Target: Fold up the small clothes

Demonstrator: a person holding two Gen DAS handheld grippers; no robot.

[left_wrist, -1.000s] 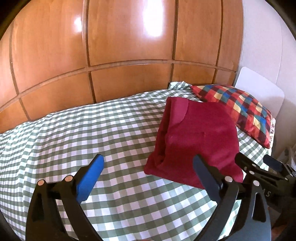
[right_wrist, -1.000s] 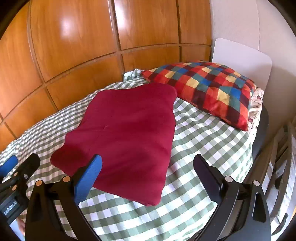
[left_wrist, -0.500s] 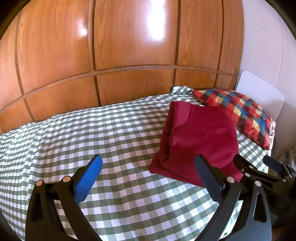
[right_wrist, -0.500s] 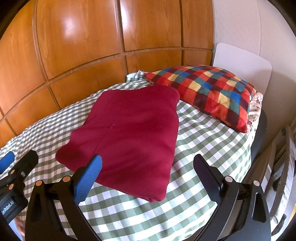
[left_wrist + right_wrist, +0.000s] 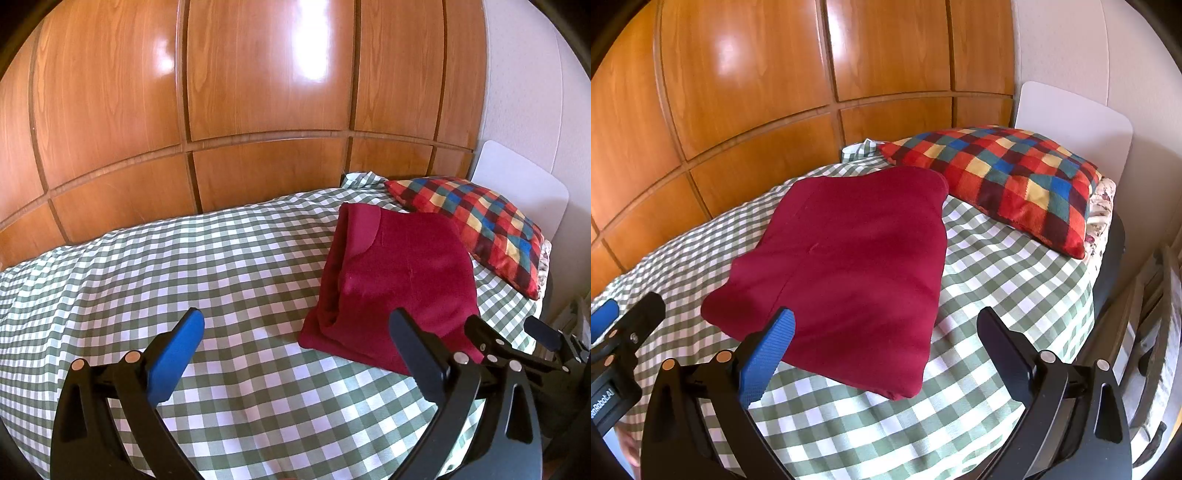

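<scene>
Maroon folded garment (image 5: 849, 266) lies beside a checked pillow (image 5: 1008, 181) – left gripper (image 5: 299, 350) and right gripper (image 5: 886, 350) both spread, empty

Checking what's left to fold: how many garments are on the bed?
1. A red garment, already folded, lies on the checked bedspread beside the plaid pillow, ahead of both open tools. More could lie outside the views.
</scene>
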